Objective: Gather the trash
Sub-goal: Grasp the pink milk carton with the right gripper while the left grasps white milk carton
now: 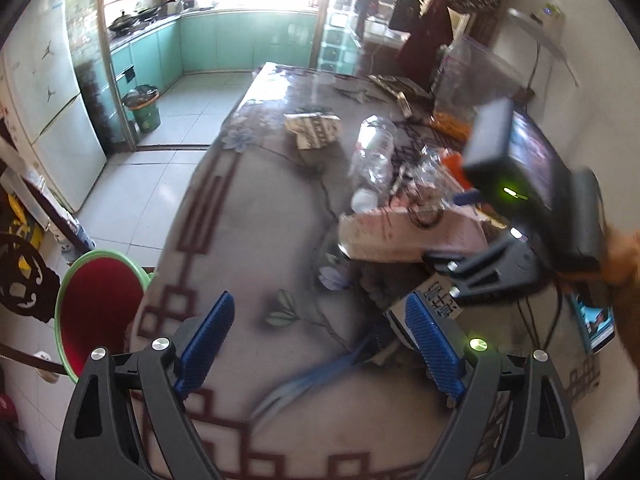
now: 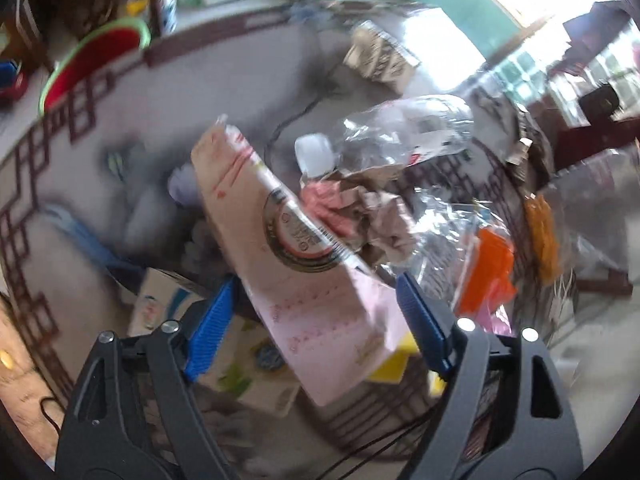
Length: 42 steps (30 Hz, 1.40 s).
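Right wrist — pink carton [image 2: 320,300], jaws apart

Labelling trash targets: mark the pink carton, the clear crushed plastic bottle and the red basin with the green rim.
pink carton [image 2: 320,300]: right wrist view, on its flat printed face.
clear crushed plastic bottle [image 2: 400,132]: right wrist view, mid-body.
red basin with green rim [image 1: 100,304]: left wrist view, red inside.
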Tool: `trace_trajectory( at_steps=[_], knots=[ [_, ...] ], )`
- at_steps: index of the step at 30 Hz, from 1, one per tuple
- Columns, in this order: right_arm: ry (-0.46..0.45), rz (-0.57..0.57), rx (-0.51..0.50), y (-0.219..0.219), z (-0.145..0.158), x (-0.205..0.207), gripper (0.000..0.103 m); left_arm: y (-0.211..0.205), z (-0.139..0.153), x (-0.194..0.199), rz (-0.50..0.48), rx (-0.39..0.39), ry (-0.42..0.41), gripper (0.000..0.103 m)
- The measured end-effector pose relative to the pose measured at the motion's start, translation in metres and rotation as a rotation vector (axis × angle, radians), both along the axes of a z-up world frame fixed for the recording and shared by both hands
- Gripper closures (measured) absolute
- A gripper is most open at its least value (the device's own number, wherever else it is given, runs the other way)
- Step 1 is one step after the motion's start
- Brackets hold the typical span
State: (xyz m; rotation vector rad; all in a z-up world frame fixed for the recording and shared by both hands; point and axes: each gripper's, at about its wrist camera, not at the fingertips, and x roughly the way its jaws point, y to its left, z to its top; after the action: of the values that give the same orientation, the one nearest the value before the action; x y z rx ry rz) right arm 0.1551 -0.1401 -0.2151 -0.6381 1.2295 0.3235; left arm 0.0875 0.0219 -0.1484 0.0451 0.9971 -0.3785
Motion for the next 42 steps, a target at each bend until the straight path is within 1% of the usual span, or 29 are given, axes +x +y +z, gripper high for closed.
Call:
trace_trajectory(
  at_steps=[1,2,4,7,10,11,12,15,16,17,18,21,22,25,29,31,34,35,36,38,39,42],
  knots=[
    [0.016,0.012,-0.013,-0.001,-0.005,0.001,0.037,-0.003,-0.001,-0.002,-0.004,0.01,-0.002,0.019],
    [0.023,0.021,-0.02,-0.003,-0.008,0.003,0.038,-0.007,-0.002,-0.003,-0.007,0.02,-0.004,0.019],
    [0.019,0.035,-0.002,-0.006,-0.007,0.003,0.042,-0.012,-0.005,-0.005,-0.019,0.033,-0.009,0.019],
    [0.0,0.001,0.116,-0.019,0.01,0.002,0.046,-0.022,-0.007,-0.006,-0.056,0.046,-0.02,0.019],
    [-0.047,-0.058,0.255,-0.04,0.039,-0.007,0.048,-0.041,-0.009,-0.006,-0.136,0.058,-0.049,0.017],
    [-0.059,-0.076,0.287,-0.045,0.044,-0.009,0.048,-0.051,-0.01,-0.007,-0.188,0.066,-0.064,0.015],
    [-0.071,-0.101,0.324,-0.054,0.051,-0.013,0.048,-0.06,-0.011,-0.008,-0.226,0.073,-0.075,0.01],
    [-0.095,-0.199,0.432,-0.081,0.065,-0.026,0.048,-0.09,-0.019,-0.011,-0.384,0.105,-0.101,0.008],
    [-0.096,-0.226,0.461,-0.089,0.066,-0.028,0.048,-0.103,-0.025,-0.014,-0.46,0.135,-0.111,0.008],
    [-0.097,-0.259,0.491,-0.099,0.067,-0.032,0.048,-0.112,-0.029,-0.016,-0.507,0.158,-0.118,0.008],
    [-0.099,-0.298,0.522,-0.11,0.066,-0.035,0.048,-0.123,-0.036,-0.019,-0.573,0.192,-0.126,0.008],
    [-0.092,-0.416,0.617,-0.138,0.062,-0.046,0.048,-0.152,-0.058,-0.026,-0.73,0.299,-0.129,0.008],
    [-0.087,-0.461,0.648,-0.148,0.06,-0.051,0.048,-0.159,-0.064,-0.027,-0.767,0.316,-0.122,0.008],
    [-0.081,-0.526,0.687,-0.165,0.055,-0.063,0.048,-0.174,-0.081,-0.024,-0.825,0.359,-0.085,0.008],
    [-0.072,-0.565,0.719,-0.176,0.054,-0.074,0.048,-0.188,-0.094,-0.012,-0.843,0.364,-0.024,0.008],
    [-0.07,-0.577,0.731,-0.18,0.053,-0.076,0.048,-0.195,-0.099,-0.006,-0.835,0.359,0.01,0.008],
    [-0.071,-0.59,0.747,-0.183,0.052,-0.078,0.048,-0.202,-0.103,0.0,-0.803,0.353,0.039,0.008],
    [-0.073,-0.594,0.751,-0.183,0.052,-0.08,0.048,-0.203,-0.104,0.0,-0.793,0.342,0.041,0.014],
    [-0.075,-0.597,0.752,-0.183,0.051,-0.083,0.048,-0.204,-0.101,0.001,-0.775,0.317,0.046,0.03],
    [-0.083,-0.606,0.751,-0.182,0.052,-0.085,0.048,-0.202,-0.096,0.003,-0.721,0.29,0.063,0.047],
    [-0.089,-0.613,0.742,-0.181,0.054,-0.086,0.048,-0.199,-0.091,0.004,-0.681,0.266,0.076,0.05],
    [-0.126,-0.627,0.702,-0.174,0.062,-0.089,0.048,-0.184,-0.065,0.007,-0.554,0.158,0.084,0.052]
  ],
)
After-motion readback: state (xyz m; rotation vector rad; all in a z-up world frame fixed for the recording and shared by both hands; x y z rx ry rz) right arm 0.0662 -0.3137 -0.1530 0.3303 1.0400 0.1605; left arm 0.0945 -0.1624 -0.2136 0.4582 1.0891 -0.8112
